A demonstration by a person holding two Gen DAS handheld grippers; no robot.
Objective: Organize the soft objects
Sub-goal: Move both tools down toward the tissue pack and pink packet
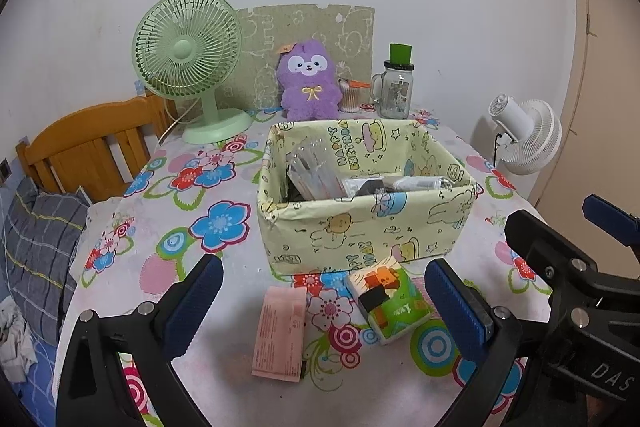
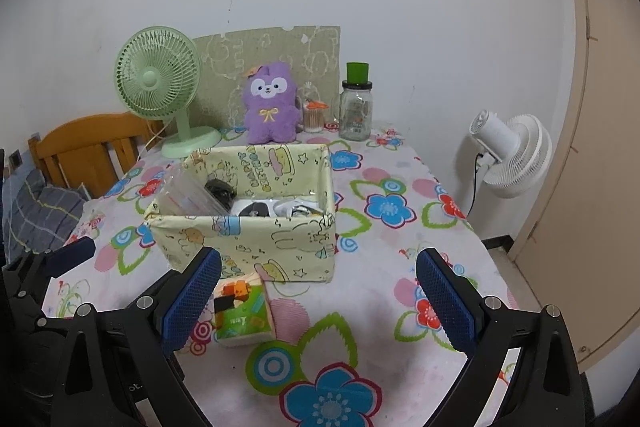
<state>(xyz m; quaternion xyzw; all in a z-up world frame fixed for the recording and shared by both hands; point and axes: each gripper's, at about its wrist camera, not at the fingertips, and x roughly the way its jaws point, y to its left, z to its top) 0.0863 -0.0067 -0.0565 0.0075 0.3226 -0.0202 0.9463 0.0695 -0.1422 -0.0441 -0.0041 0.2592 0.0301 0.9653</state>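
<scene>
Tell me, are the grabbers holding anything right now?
No, nothing is held. The left gripper and right gripper are both open, empty above the table, with the tissue pack lying untouched.

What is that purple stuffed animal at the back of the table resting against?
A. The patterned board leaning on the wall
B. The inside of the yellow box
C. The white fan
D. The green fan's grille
A: the purple stuffed animal sits upright against the patterned board, apart from both fans and behind the box.
</scene>
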